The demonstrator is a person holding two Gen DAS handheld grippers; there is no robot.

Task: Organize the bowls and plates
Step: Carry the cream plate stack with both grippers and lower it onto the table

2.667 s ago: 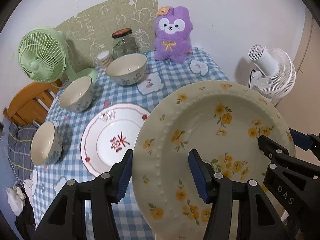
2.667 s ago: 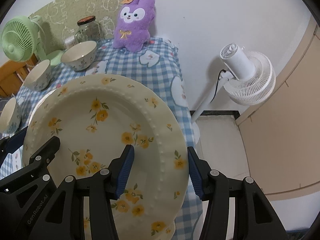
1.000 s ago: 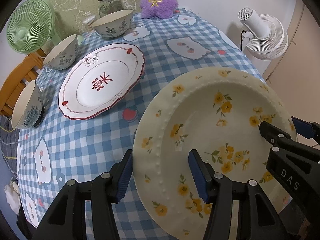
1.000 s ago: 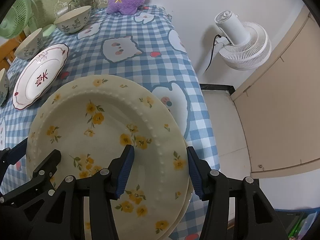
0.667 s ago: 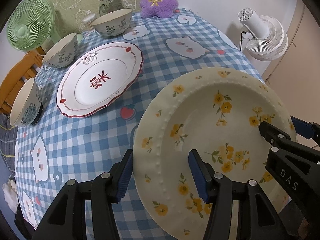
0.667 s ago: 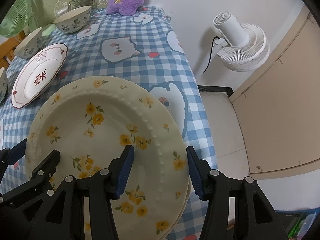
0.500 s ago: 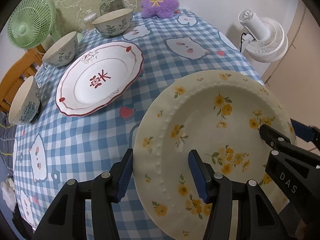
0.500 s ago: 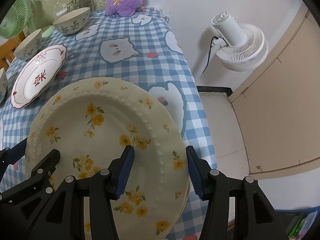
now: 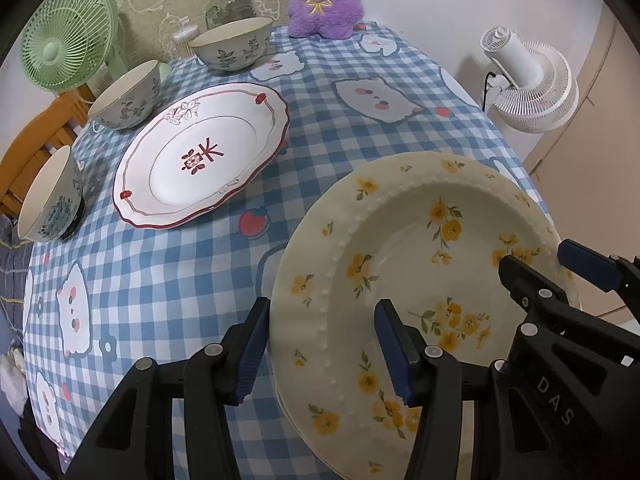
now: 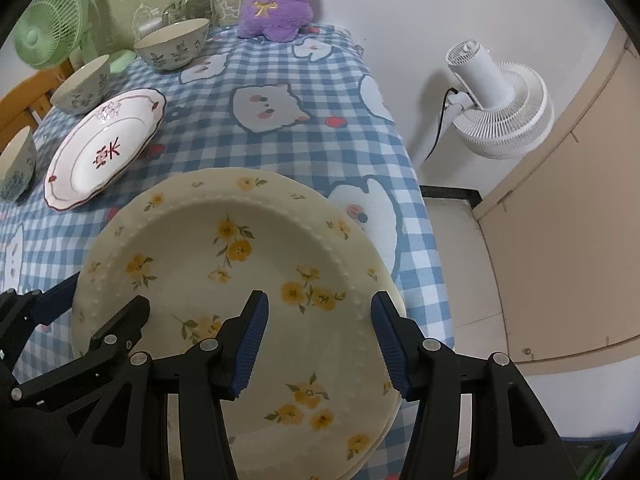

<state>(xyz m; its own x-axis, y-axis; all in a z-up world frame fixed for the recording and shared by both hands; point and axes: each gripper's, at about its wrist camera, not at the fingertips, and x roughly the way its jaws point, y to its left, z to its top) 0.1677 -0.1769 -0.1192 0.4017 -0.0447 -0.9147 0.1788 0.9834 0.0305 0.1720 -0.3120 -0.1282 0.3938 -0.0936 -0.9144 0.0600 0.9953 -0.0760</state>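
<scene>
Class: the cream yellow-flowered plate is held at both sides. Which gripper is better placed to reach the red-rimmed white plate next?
Left. The left gripper straddles the rim nearest the red-rimmed white plate; the right gripper sits beyond the cream yellow-flowered plate.

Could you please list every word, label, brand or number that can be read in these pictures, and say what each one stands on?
"DAS": white letters on the black body of the right hand-held gripper, seen from the left wrist view.
The red mark in the middle of the white plate looks like a painted flower motif, not readable text.
The glass jar shows no readable label.
Nothing else is legible.
</scene>
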